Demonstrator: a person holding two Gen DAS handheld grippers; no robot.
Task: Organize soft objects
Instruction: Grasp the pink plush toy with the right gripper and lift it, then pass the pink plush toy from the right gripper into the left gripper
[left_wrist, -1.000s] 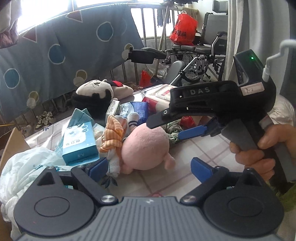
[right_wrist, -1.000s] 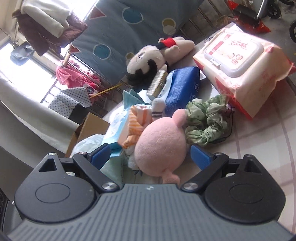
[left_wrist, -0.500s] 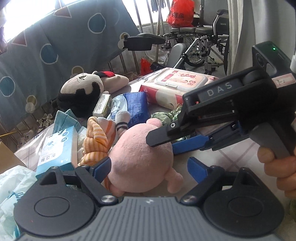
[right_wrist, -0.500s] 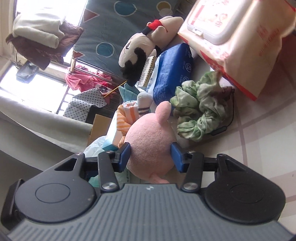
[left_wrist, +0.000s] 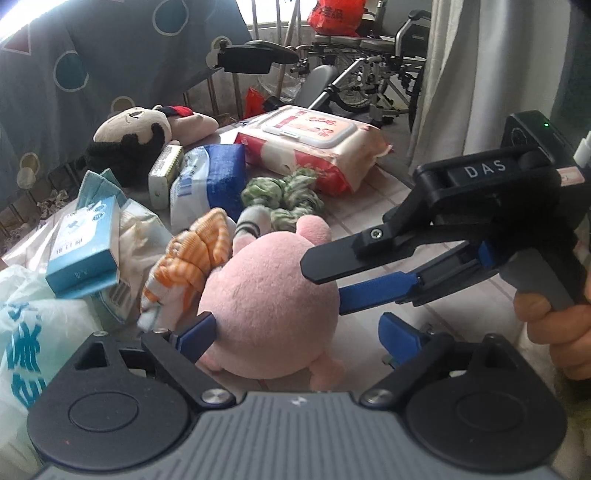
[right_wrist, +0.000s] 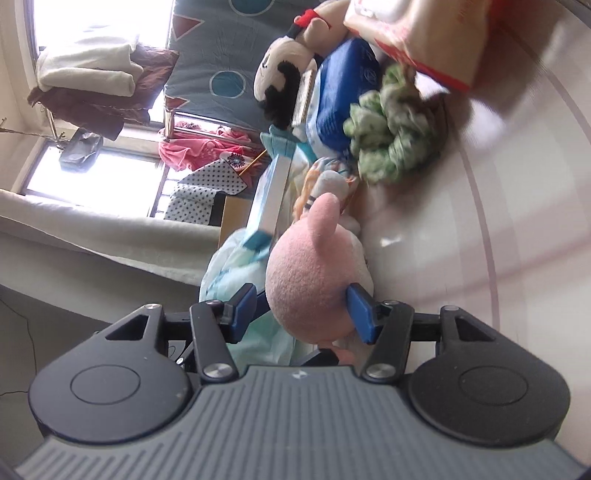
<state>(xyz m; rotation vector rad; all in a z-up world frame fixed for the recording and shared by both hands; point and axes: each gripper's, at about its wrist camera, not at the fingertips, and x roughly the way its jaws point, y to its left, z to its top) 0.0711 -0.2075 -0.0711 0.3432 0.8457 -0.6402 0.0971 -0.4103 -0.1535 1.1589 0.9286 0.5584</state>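
A pink plush toy (left_wrist: 269, 302) lies on the tiled table among soft things. My right gripper (right_wrist: 303, 310) is shut on the pink plush toy (right_wrist: 310, 291), its blue pads pressed into both sides; in the left wrist view it (left_wrist: 334, 284) reaches in from the right. My left gripper (left_wrist: 295, 332) is open, its fingers on either side of the toy's near end. An orange striped sock (left_wrist: 188, 266), a green scrunchie (left_wrist: 284, 195) and a black-haired doll (left_wrist: 133, 144) lie behind.
A wet-wipes pack (left_wrist: 314, 144), a blue tissue pack (left_wrist: 210, 184), a light blue box (left_wrist: 85, 243) and a plastic bag (left_wrist: 33, 339) crowd the table's far and left parts. A cardboard box (right_wrist: 236, 214) stands off the left edge. A wheelchair (left_wrist: 369, 66) stands behind.
My right gripper closed on the pink plush toy and rolled sideways with it. My left gripper moved closer to the toy, staying open.
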